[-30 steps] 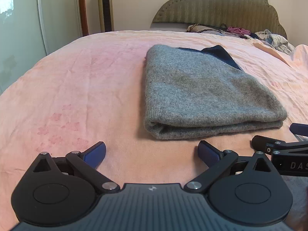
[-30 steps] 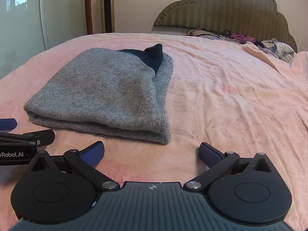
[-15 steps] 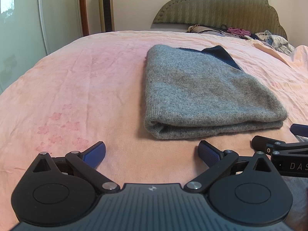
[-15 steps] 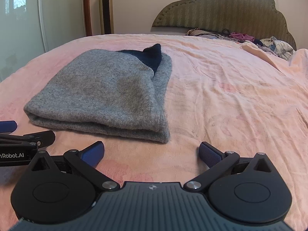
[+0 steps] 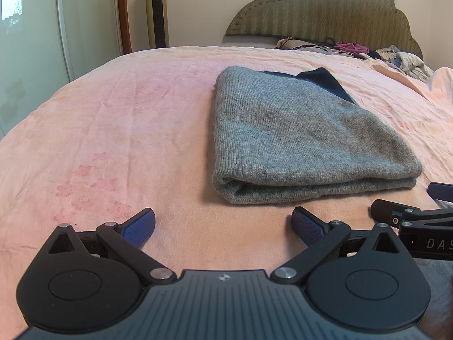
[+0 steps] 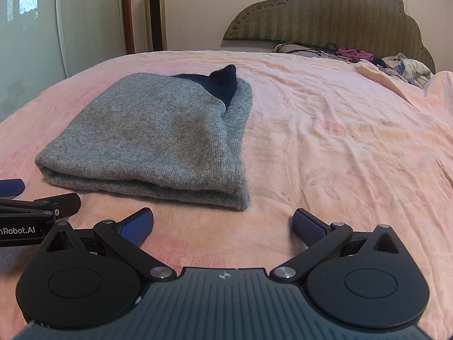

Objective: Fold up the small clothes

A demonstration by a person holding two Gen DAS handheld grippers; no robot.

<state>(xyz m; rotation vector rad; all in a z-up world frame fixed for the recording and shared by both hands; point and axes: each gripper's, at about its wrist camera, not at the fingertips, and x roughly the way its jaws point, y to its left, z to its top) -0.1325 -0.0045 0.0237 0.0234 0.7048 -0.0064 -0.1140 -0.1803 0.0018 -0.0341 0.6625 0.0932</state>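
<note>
A grey knit garment lies folded into a flat rectangle on the pink bedsheet, with a dark navy part showing at its far edge. It also shows in the right wrist view. My left gripper is open and empty, just short of the garment's near left corner. My right gripper is open and empty, just short of its near right corner. Each gripper's side shows at the edge of the other's view, the right one and the left one.
A padded headboard stands at the far end of the bed. A heap of loose clothes lies at the far right. A tower fan and a glass wardrobe door stand to the left beyond the bed.
Both views have tilted slightly, the headboard sitting a little lower in frame. The garment and both open grippers keep their places.
</note>
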